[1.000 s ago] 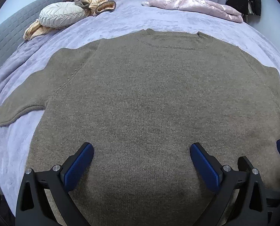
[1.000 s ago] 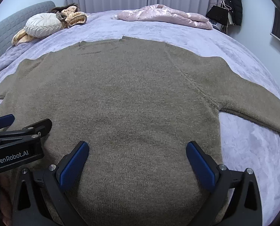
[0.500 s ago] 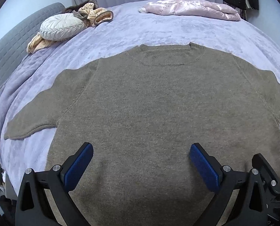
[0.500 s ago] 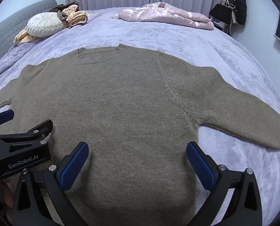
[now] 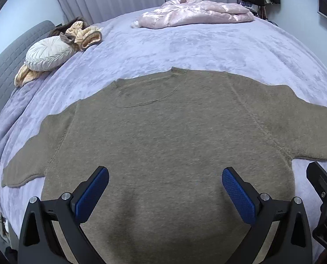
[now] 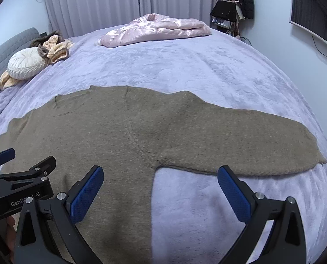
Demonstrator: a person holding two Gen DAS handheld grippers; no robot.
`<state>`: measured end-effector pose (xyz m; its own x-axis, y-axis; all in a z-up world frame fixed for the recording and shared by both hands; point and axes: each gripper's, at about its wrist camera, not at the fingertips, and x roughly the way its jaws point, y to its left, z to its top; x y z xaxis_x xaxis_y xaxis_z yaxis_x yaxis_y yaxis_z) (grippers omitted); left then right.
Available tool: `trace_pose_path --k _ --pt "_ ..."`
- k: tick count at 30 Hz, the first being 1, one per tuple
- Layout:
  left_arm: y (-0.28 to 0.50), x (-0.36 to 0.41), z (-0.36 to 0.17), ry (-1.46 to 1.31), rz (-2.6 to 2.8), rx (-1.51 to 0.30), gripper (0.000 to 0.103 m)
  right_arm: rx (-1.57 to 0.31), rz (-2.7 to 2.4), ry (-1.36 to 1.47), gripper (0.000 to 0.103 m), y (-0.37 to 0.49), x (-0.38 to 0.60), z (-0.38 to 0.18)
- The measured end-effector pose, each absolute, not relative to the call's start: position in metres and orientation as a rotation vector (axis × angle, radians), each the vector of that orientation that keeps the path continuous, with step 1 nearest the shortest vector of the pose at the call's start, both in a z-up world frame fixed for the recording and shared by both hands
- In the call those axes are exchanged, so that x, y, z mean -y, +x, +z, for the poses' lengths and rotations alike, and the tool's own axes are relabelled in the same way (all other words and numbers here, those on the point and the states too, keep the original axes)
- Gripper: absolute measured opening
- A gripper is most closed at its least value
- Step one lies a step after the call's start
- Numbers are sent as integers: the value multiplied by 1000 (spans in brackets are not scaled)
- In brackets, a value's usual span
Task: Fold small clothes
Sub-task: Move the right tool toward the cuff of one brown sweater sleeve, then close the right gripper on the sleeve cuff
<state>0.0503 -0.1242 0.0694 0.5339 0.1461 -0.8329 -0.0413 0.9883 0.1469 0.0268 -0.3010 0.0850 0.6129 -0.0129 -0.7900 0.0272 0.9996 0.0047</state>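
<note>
We have the brown knit sweater [image 5: 167,145] spread flat on the lavender bed [image 5: 185,48], near edge toward us, and no fold has been made yet: both sleeves lie out to the sides and the body is smooth. We judge this to be the start of the first fold. Our left gripper [image 5: 164,191] hovers over the lower body of the sweater with its blue fingers [image 5: 92,194] wide apart, holding nothing. Our right gripper [image 6: 160,190] hangs over the sweater's right side seam and the bare blanket beside it, fingers equally spread and empty.

The collar [image 5: 145,88] points to the far side of the bed and the hem lies nearest us, so the body runs near to far; with sleeves outstretched, the longest line runs left to right, cuff to cuff.

The likely next move is to take the right sleeve [image 6: 240,138], lying just beyond the right gripper, and bring it across the chest. That calls for lowering onto the cuff end, closing on the knit alone and not the blanket beneath.
</note>
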Motion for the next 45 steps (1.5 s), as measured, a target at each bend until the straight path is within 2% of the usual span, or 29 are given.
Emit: trace_pose_path --k 14,45 --pt "73 214 76 215 -4 -980 103 -880 -178 128 103 26 399 92" --pt "97 350 63 280 -172 -997 103 -896 -418 400 103 -3 585 61"
